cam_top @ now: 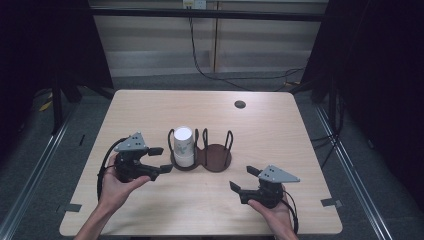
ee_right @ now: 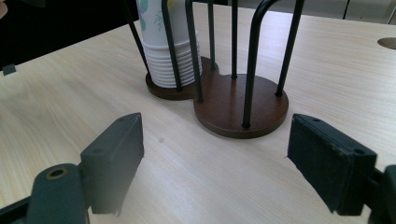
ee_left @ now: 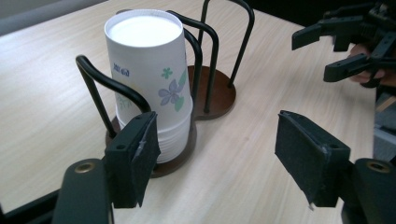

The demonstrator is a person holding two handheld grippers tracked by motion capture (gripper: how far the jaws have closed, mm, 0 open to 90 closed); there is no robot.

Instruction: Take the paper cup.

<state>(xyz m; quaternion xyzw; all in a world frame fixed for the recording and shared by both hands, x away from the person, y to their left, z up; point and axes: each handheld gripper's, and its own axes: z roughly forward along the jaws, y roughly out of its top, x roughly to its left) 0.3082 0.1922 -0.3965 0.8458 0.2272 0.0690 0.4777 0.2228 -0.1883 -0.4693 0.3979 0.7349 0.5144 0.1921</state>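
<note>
Stack of paper cups (cam_top: 183, 146) seated upside down in left bay of two-bay cup holder (cam_top: 216, 159), just ahead of left gripper (cam_top: 159, 159), beyond its left jaw. Right bay to the right of stack, between the grippers. Right gripper (cam_top: 243, 179) well apart from the left one, near table (cam_top: 280, 130) front edge, holder ahead of its jaws.

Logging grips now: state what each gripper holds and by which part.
Nothing is held. The left gripper stands open beside the stack of paper cups; the right gripper is open over bare table.
</note>
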